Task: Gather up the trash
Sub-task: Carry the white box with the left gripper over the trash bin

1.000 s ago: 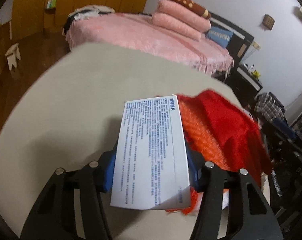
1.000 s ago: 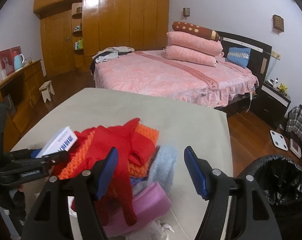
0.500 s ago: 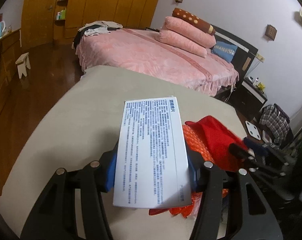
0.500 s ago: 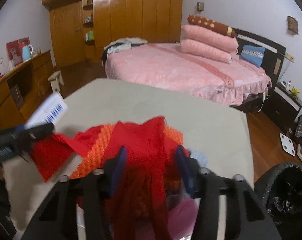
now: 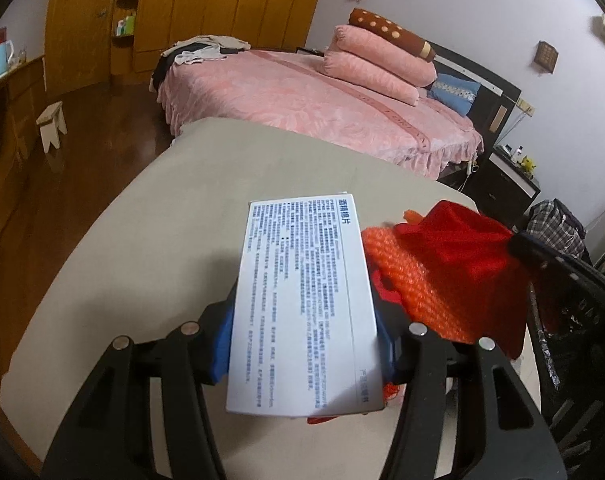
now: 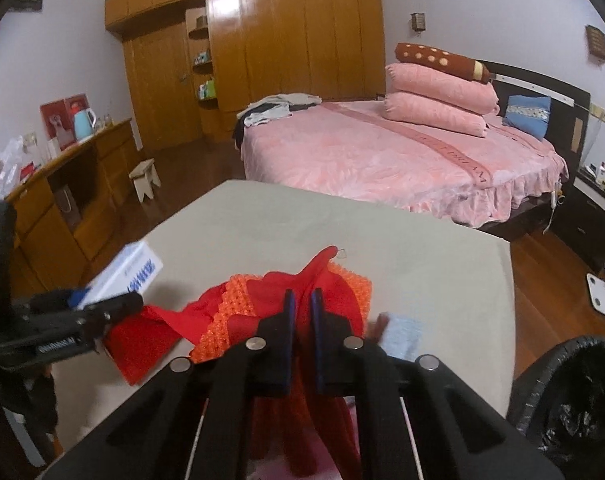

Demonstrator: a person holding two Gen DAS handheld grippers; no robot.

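Observation:
My left gripper [image 5: 304,344] is shut on a white box with blue print [image 5: 306,300], held tilted above the beige table [image 5: 162,240]. The box [image 6: 130,272] and the left gripper [image 6: 102,308] also show at the left of the right wrist view. A heap of clothes lies to the right of the box: a red cloth [image 5: 454,248] over an orange knit [image 5: 414,280]. My right gripper [image 6: 302,300] is shut on a fold of the red cloth [image 6: 322,276], pinched at the top of the heap. The orange knit [image 6: 230,312] and a pale blue cloth [image 6: 402,332] lie around it.
A bin lined with a black bag [image 6: 574,400] stands by the table's right edge. Beyond the table [image 6: 302,224] is a pink bed [image 6: 382,152] with pillows. A wooden sideboard [image 6: 62,200], a small stool [image 6: 144,178] and a white floor scale [image 6: 602,296] stand around.
The right gripper's jaws went from wide open over the heap to shut on the red cloth, which is now pulled up into a peak. The left gripper rose a little with the box.

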